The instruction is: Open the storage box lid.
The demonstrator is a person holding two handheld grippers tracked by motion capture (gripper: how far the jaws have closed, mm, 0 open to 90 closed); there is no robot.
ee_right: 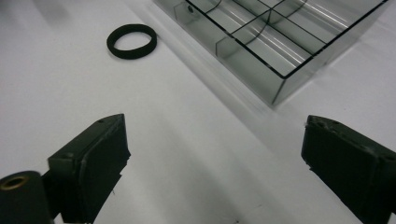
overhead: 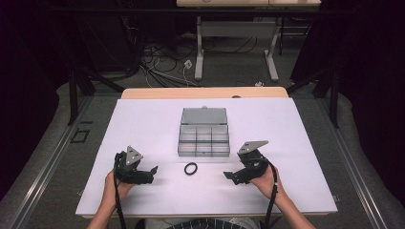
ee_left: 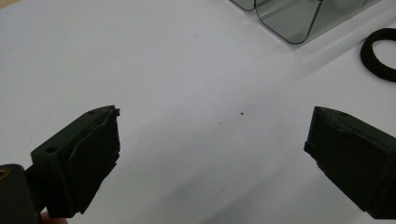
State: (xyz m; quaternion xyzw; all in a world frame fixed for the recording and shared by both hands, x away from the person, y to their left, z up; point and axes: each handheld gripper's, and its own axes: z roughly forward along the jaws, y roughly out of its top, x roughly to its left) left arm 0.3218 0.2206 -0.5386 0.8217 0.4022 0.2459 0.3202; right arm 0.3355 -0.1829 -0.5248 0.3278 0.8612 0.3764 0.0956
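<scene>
A black rubber ring [overhead: 190, 168] lies flat on the white table, just in front of a clear divided box [overhead: 204, 139] whose lid stands open behind it. My left gripper [overhead: 153, 174] rests low at the ring's left, pointing right, open with nothing between its jaws. In the left gripper view [ee_left: 212, 144] the ring [ee_left: 379, 53] sits at the upper right beside a corner of the box [ee_left: 299, 18]. My right gripper [overhead: 228, 176] rests at the ring's right, pointing left, open and empty. The right gripper view [ee_right: 215, 154] has the ring [ee_right: 131, 41] at upper left and the box [ee_right: 280, 42] at upper right.
The white table top [overhead: 143, 124] has bare room to either side of the box. A wooden strip [overhead: 205, 92] runs along its far edge. Beyond it stand a table frame [overhead: 236, 43] and loose cables on the floor.
</scene>
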